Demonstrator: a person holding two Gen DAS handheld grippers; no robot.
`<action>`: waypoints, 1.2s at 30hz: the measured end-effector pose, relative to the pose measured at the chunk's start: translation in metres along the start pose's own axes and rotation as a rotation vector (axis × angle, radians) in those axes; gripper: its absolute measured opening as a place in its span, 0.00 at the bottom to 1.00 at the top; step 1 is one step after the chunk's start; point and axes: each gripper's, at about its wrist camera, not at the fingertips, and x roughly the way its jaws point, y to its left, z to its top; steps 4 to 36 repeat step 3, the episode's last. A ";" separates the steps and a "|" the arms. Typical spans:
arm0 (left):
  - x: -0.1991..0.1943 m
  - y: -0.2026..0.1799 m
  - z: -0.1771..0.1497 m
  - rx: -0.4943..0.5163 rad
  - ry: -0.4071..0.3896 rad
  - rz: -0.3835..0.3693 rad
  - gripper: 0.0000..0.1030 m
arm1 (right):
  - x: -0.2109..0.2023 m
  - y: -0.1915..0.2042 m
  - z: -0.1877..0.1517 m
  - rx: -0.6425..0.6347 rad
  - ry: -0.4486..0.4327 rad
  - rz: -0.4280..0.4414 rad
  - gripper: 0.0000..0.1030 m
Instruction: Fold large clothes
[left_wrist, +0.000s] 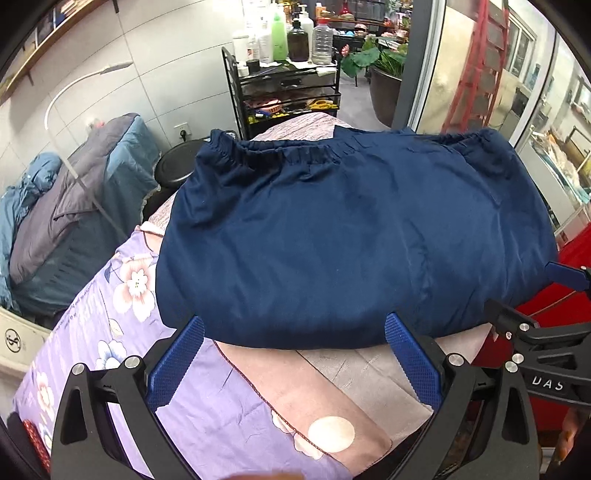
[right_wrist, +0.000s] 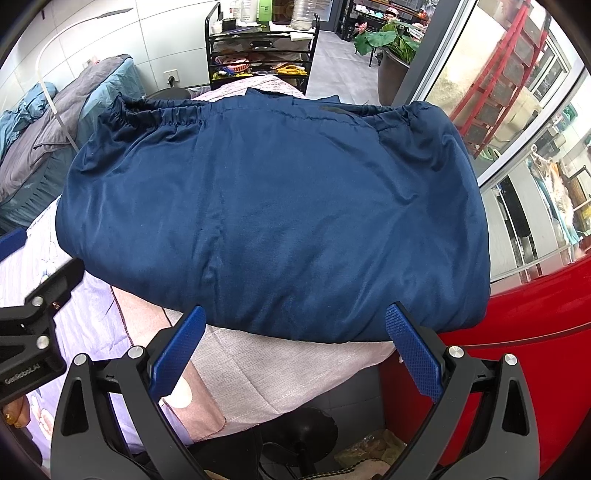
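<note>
Fingers of both the left gripper (left_wrist: 293, 345) and right gripper (right_wrist: 295, 338) spread wide, empty, at the near fold edge of the navy garment (left_wrist: 351, 240), folded on the cloth-covered worktop (left_wrist: 351, 373); likely released.

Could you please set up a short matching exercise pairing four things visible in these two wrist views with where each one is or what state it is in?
Things:
1. dark blue folded garment with an elastic waistband
2. black wire trolley
3. left gripper
4. potted green plant

Places or states:
A. open, near the garment's front edge
B. on the floor by the glass door
C. lying on the floral bedsheet
D. loaded with bottles, beyond the bed's far end

Pairs: 1-C, 2-D, 3-A, 4-B
</note>
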 end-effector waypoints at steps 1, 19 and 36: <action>0.000 -0.001 -0.001 0.007 -0.001 0.005 0.94 | 0.001 0.000 -0.001 -0.001 0.001 0.000 0.94; 0.000 -0.002 -0.002 0.012 0.000 -0.001 0.94 | 0.000 0.000 0.001 -0.003 0.002 0.001 0.94; 0.000 -0.002 -0.002 0.012 0.000 -0.001 0.94 | 0.000 0.000 0.001 -0.003 0.002 0.001 0.94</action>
